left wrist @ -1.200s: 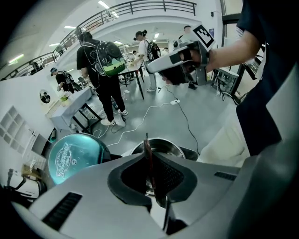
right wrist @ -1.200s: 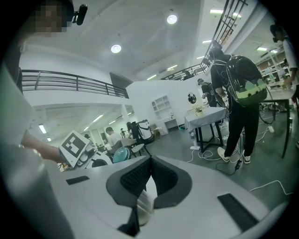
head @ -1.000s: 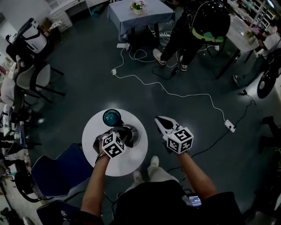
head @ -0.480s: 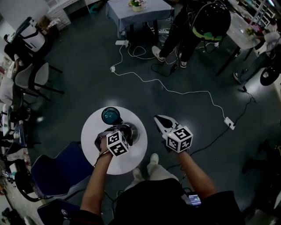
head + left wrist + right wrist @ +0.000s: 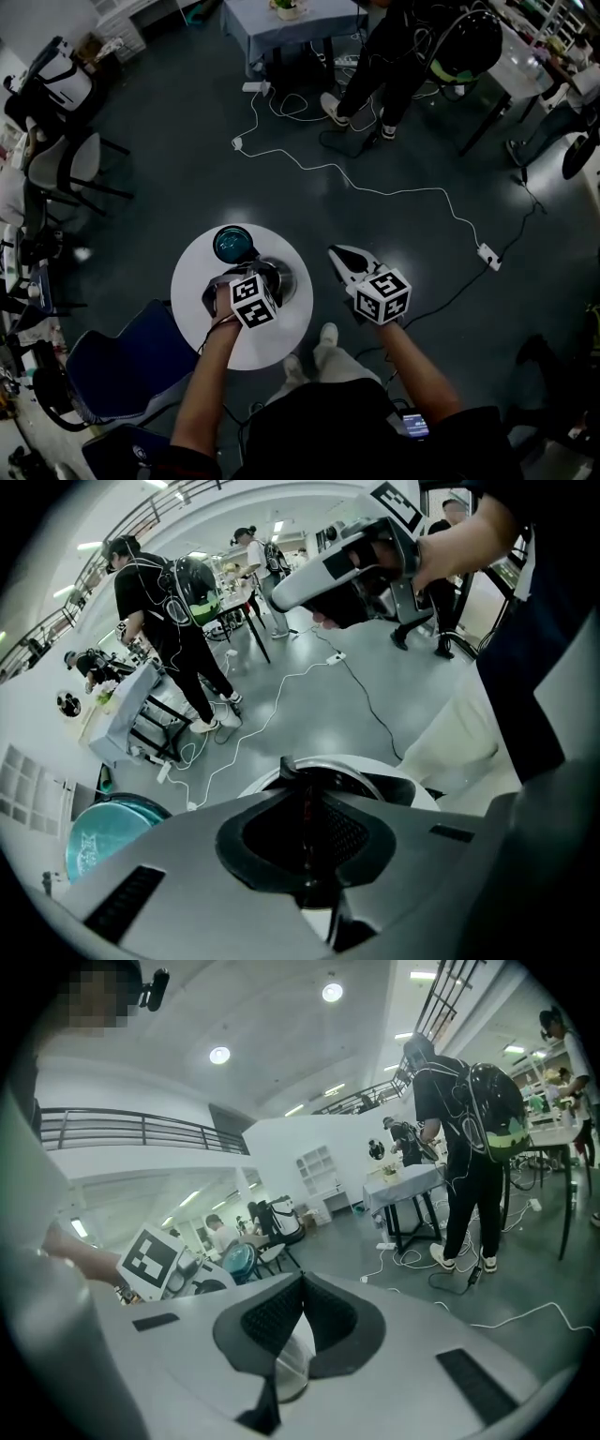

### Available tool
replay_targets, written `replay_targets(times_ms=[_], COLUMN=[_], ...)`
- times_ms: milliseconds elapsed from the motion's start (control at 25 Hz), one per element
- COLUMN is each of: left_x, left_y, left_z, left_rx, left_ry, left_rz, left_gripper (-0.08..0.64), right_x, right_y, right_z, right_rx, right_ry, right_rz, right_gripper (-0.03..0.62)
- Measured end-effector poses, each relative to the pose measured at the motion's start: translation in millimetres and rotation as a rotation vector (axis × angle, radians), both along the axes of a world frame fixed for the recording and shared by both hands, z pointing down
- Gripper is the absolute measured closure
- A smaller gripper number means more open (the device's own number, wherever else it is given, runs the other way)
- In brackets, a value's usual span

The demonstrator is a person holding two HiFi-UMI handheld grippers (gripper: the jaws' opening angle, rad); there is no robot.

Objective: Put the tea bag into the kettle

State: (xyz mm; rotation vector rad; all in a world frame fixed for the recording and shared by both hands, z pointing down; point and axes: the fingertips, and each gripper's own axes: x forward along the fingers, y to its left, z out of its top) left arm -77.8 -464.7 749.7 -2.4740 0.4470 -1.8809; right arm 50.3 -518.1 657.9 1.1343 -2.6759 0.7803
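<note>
- My left gripper (image 5: pixel 302 785) has its jaws clenched at the kettle (image 5: pixel 366 780) rim; whether they pinch anything is hard to make out.
- Both grippers sit much as a moment ago.
- My right gripper (image 5: pixel 302 1283), off the table (image 5: pixel 281 342), grasps the pale, crumpled tea bag (image 5: pixel 289 1358), apart from the kettle.

Large open lab hall, set up for recording work.
- Dark polished floor (image 5: pixel 169 169) throughout.
- Beyond the round white table (image 5: pixel 192 281): white extension cable (image 5: pixel 328 167) trailing to a power strip (image 5: pixel 487 255); person (image 5: pixel 394 56) in wired backpack gear.
- Left of the table: office chairs (image 5: pixel 66 164).
- Overhead: mezzanine railing (image 5: pixel 122 1133), recessed ceiling lights (image 5: pixel 330 993).
</note>
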Motion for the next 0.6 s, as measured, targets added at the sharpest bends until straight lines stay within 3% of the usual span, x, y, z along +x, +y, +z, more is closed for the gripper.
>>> replay_targets(times_ms=[360, 520, 600], left_x=[-10, -4, -6], left_y=[-2, 2, 3], left_z=[1, -8, -15], left_rx=[0.077, 0.067, 0.083], left_ry=[-0.015, 0.041, 0.06], left_rz=[0.029, -0.001, -0.018], left_gripper=[0.519, 0.518, 0.478], right_x=[-5, -1, -2], right_y=[-1, 2, 5], right_z=[-1, -3, -4], right_rx=[-0.005, -0.003, -0.001], right_ry=[0.005, 0.012, 0.017], right_rz=[0.001, -0.004, -0.012], right_gripper=[0.577, 0.577, 0.577])
